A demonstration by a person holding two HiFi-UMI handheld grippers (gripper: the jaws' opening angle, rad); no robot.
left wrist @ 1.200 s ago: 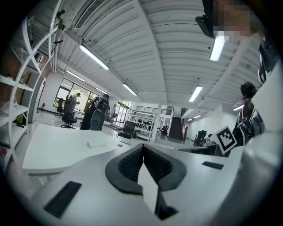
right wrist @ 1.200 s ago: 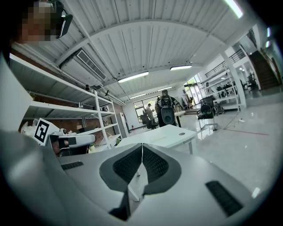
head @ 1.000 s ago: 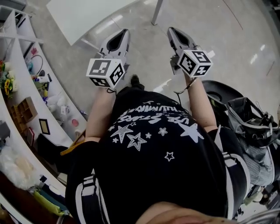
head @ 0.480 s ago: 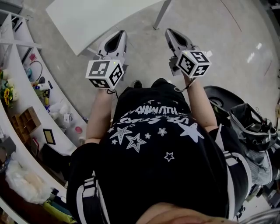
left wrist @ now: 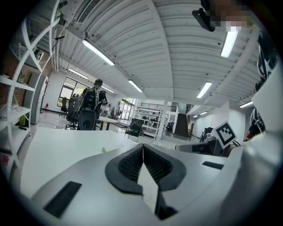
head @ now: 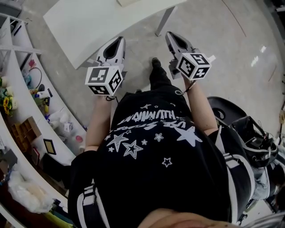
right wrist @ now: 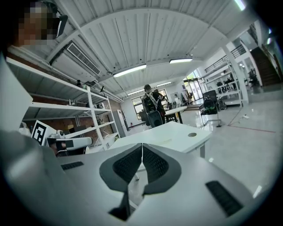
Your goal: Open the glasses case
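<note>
Widest of all, a grey glossy floor (head: 222, 40) all round the white tabletop (head: 89, 22). On the near side of the tabletop, a person in a black shirt (head: 151, 147) with white stars, seen steeply from above. To the left of the tabletop, curved white shelving (head: 26, 98) with many small things, too small to name. To the right of the tabletop and nearer to the person, a black chair (head: 222, 104) and a dark bag (head: 254, 138). Left claw (head: 119, 40) held level at the tabletop's near edge, clenched tip to tip with nothing between the jaws; in the left gripper view the same claw (left wrist: 143, 145) closed, with the tabletop (left wrist: 66, 150) spread out beyond it. Right claw (head: 170, 34) just on the near side of the tabletop's leg (head: 164, 20), apart from the tabletop, also clenched on nothing; in the right gripper view the dark pads pressed together at the tip (right wrist: 142, 145), and beyond them the tabletop (right wrist: 177, 132) with a small round hole (right wrist: 192, 134). Behind each claw, a white cube with black square markers, left (head: 104, 80) and right (head: 193, 66). Between the two cubes, on the near side of the tabletop, a black shoe (head: 156, 62). Glasses case not to be made out for sure: only a pale flat thing (head: 129, 2) at the tabletop's far edge, cut off by the top of the head view, well apart from both claws.
</note>
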